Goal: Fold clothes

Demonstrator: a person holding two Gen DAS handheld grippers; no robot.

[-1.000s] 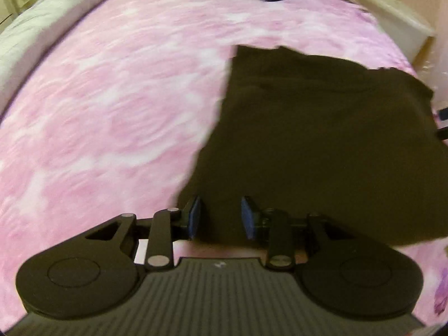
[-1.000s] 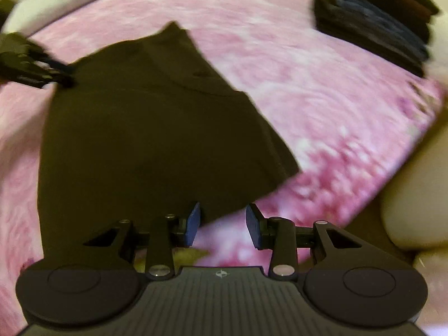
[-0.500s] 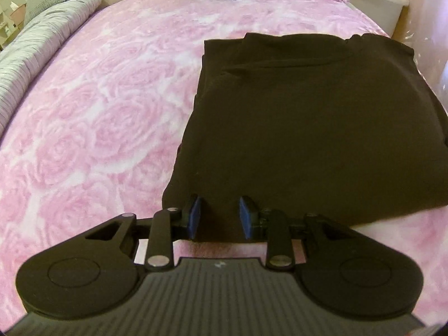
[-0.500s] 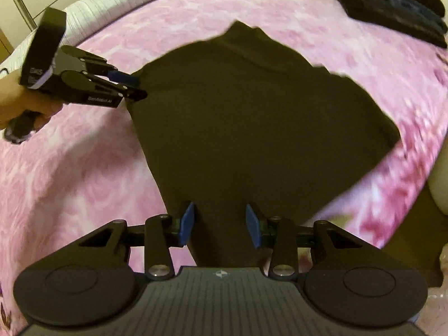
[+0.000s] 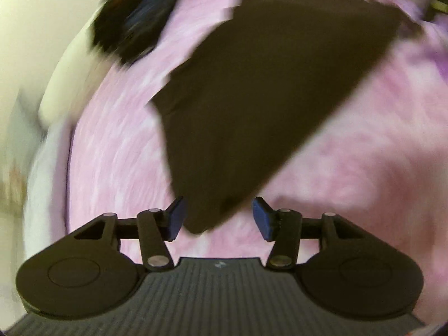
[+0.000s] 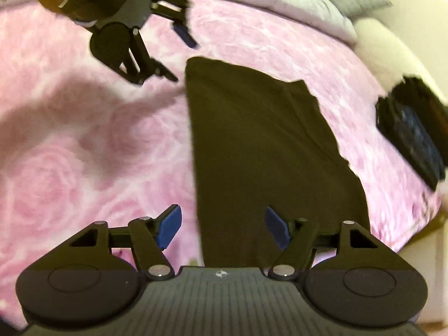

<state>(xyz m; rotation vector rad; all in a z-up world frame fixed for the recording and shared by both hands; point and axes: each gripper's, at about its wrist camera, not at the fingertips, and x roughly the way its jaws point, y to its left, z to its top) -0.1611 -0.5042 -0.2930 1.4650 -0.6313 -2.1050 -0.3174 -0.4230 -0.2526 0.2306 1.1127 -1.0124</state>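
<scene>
Pink rose bedspread (image 6: 84,154) carries your dark garment (image 6: 266,154) lying flat and folded, both your left gripper (image 5: 217,219) and right gripper (image 6: 222,226) wide and empty, so either another fold or stacking on the far pile (image 6: 411,137) follows.

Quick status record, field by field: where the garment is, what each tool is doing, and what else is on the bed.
garment: dark brown folded garment lying flat on the pink rose-print bedspread
left tool: open, holding nothing; garment corner lies between its fingers
right tool: open, holding nothing, over the garment's near edge
left tool in right view: off the cloth, beside its far corner
other items: stack of dark folded clothes at the bed edge
image quality: left view heavily blurred
</scene>
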